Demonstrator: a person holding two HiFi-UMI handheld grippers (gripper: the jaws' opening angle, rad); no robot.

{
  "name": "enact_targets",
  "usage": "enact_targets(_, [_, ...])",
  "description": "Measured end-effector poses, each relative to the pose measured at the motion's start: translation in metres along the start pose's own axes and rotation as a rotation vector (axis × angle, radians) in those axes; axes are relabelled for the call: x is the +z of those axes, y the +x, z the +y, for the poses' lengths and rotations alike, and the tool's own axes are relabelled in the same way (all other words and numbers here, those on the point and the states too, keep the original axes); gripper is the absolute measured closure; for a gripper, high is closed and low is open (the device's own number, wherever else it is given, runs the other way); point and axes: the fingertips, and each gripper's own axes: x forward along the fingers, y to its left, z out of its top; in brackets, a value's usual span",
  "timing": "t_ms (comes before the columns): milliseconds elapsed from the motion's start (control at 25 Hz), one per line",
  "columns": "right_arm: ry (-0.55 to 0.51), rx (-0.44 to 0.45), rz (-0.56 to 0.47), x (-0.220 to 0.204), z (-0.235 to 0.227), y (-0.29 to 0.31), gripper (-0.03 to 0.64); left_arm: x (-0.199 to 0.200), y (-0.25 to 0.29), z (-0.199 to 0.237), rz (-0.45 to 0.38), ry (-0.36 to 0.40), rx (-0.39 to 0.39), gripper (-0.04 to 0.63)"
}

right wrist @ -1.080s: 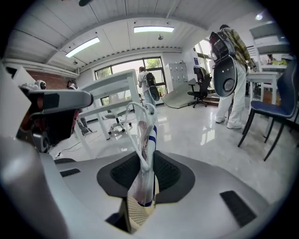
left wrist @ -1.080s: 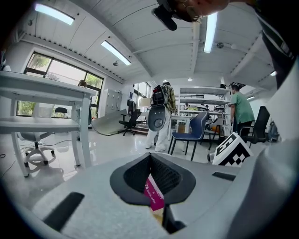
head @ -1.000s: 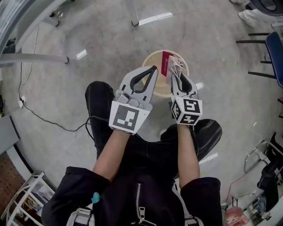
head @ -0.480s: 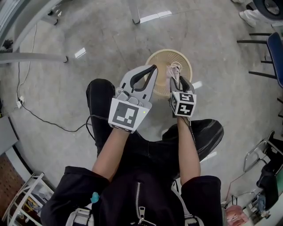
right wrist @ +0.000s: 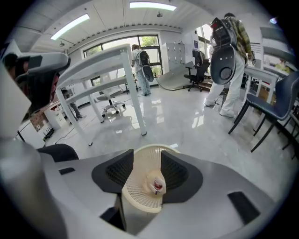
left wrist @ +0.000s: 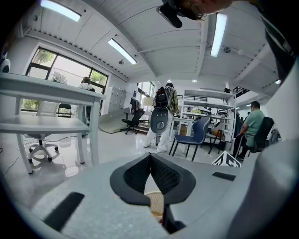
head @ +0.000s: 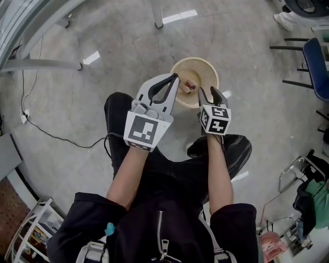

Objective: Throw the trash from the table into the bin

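A cream lattice bin (head: pixel 205 69) stands on the grey floor in front of the person's feet. Red-and-white crumpled trash (head: pixel 189 86) lies inside it. My right gripper (head: pixel 208 92) hangs over the bin's near rim; its jaws are opening and nothing is between them. In the right gripper view the bin (right wrist: pixel 140 198) and the trash (right wrist: pixel 156 183) show below, through the gap of the right gripper (right wrist: pixel 147 158). My left gripper (head: pixel 176 78) is shut and empty, its tips at the bin's left rim. The left gripper (left wrist: pixel 150 156) looks out level across the room, with a bit of the bin (left wrist: pixel 155 203) under its jaws.
White table legs (head: pixel 157 13) stand beyond the bin, and a black cable (head: pixel 56 139) runs over the floor at the left. A blue chair (head: pixel 314 59) is at the right edge. People (right wrist: pixel 227 63) and office chairs stand farther off.
The red-and-white trash left my right gripper and now lies in the bin. The right jaws have spread apart and dropped lower. My left gripper shifted slightly toward the bin's rim.
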Motion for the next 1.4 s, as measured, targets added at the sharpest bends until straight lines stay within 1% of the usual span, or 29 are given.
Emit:
enact_targets(40, [-0.002,0.005,-0.01,0.013,0.006,-0.013,0.438,0.013,-0.006,-0.001,-0.002,0.003,-0.006,0.589])
enact_targets(160, [-0.026,-0.012,-0.059,0.06,0.023,-0.059,0.559,0.061,-0.025,-0.002,-0.014,0.007,-0.025,0.589])
enact_targets(240, [-0.045,-0.04,-0.1,0.094,0.037,-0.089,0.604,0.097,-0.038,0.002,-0.025,0.006,-0.039,0.59])
enact_targets(440, [-0.065,-0.09,-0.147,0.162,0.085,-0.155,0.607,0.169,-0.08,0.016,-0.027,-0.002,-0.074,0.59])
enact_targets(720, [-0.025,-0.087,-0.21,0.247,0.166,-0.238,0.607,0.274,-0.144,0.043,-0.072,-0.024,-0.124,0.589])
enact_targets(880, [-0.043,-0.086,-0.258,0.297,0.23,-0.265,0.607,0.315,-0.184,0.085,-0.093,-0.053,-0.116,0.589])
enact_targets(1040, [-0.09,-0.065,-0.261,0.341,0.293,-0.279,0.607,0.346,-0.221,0.127,-0.125,-0.066,-0.112,0.589])
enact_targets(1120, [-0.096,-0.046,-0.267,0.36,0.322,-0.288,0.607,0.364,-0.238,0.144,-0.124,-0.055,-0.1,0.589])
enact_targets(1200, [-0.099,-0.023,-0.288,0.382,0.35,-0.299,0.607,0.383,-0.254,0.159,-0.131,-0.061,-0.085,0.589])
enact_targets(1400, [-0.119,0.057,-0.378,0.431,0.412,-0.328,0.607,0.418,-0.288,0.191,-0.174,-0.052,-0.028,0.589])
